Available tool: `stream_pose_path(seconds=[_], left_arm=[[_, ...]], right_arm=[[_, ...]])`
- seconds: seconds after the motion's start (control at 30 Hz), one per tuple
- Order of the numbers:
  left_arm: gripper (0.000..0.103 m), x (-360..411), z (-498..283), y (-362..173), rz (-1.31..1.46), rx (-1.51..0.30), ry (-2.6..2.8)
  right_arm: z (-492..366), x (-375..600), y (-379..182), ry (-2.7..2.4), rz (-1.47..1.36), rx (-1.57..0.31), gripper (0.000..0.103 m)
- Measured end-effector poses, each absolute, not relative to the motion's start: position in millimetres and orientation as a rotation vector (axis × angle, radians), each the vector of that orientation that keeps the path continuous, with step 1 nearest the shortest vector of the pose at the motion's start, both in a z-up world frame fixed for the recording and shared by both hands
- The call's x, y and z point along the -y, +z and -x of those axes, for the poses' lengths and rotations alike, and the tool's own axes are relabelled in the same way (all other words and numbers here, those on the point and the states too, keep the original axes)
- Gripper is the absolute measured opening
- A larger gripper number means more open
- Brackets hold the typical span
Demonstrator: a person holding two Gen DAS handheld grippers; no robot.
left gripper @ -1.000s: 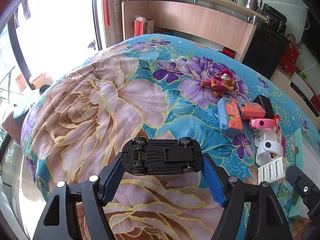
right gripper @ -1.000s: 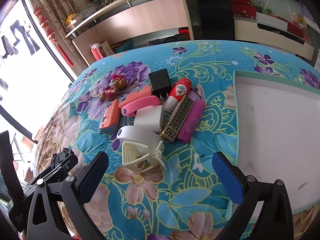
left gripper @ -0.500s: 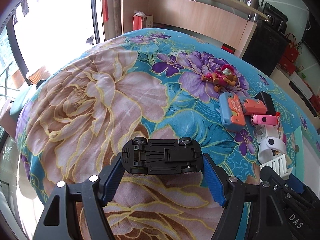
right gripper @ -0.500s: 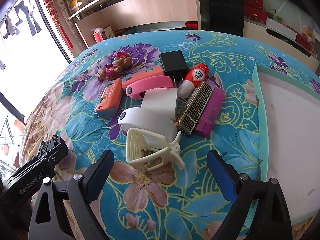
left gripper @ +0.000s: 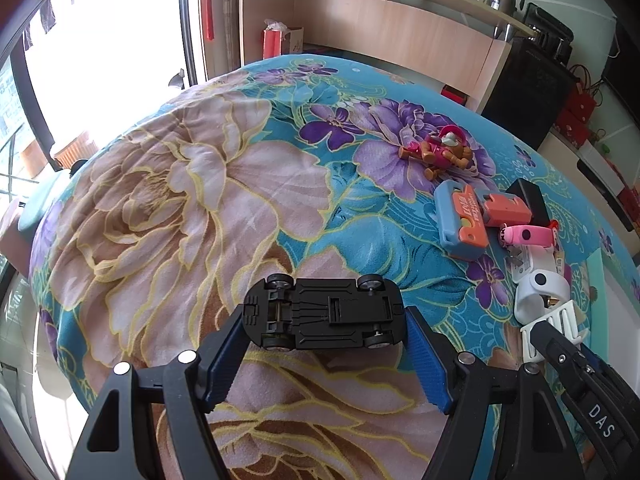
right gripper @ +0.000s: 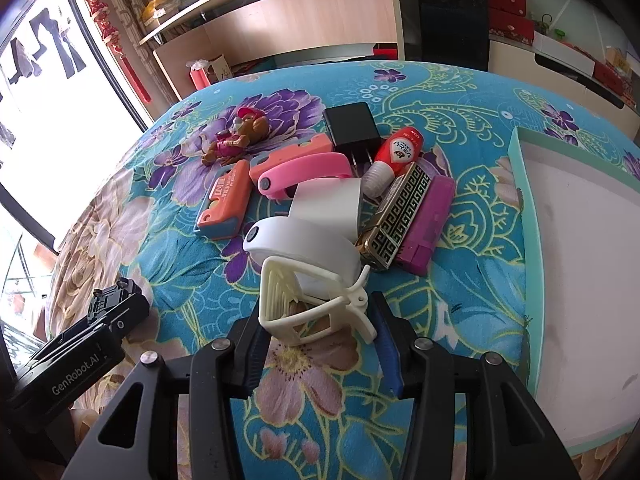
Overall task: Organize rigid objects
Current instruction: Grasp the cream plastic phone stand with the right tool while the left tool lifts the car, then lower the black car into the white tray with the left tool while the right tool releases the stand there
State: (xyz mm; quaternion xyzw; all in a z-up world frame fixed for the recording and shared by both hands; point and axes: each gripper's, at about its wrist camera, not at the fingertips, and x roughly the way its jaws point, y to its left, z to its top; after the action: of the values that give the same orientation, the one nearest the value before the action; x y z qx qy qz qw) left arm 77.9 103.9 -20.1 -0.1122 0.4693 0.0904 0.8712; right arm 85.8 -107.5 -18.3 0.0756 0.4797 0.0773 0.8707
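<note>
Hair claw (right gripper: 316, 304): cream plastic, ribbed, lying on floral blanket (right gripper: 472, 280).

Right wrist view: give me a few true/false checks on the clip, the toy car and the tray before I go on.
1. The cream clip sits between the right gripper's jaws. True; they have just been closing on it.
2. The left gripper holds the toy car wheels-up. True.
3. The tray already holds the pink case. False; the pink case lies on the blanket, and the tray's visible part is bare.
4. The black charger lies nearest the right gripper. False; it lies at the pile's far side.
</note>
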Motion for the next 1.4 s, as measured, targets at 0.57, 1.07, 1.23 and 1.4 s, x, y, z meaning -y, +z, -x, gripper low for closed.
stream_pose_path(seconds=[0.57, 1.07, 1.23, 1.4], left_arm=[[0.078, -52.0, -84.1, 31.6, 0.145, -0.895, 0.083], [0.078, 103.2, -99.6, 58.4, -0.033, -0.873, -0.225], [0.078, 155.4, -101.3, 51.7, -0.077, -0.894, -0.313], [0.078, 199.3, -104.5, 39.5, -0.129, -0.916, -0.365]], right_arm=[[-70.0, 167.3, 34.2, 0.043, -0.227, -0.796, 0.049], [-44.2, 301.4, 27.4, -0.336, -0.39, -0.776, 0.049], [-32.1, 331.1, 23.3, -0.425, -0.429, -0.779, 0.049], [-20.2, 361.0, 14.5, -0.526, -0.486, -0.799, 0.049]])
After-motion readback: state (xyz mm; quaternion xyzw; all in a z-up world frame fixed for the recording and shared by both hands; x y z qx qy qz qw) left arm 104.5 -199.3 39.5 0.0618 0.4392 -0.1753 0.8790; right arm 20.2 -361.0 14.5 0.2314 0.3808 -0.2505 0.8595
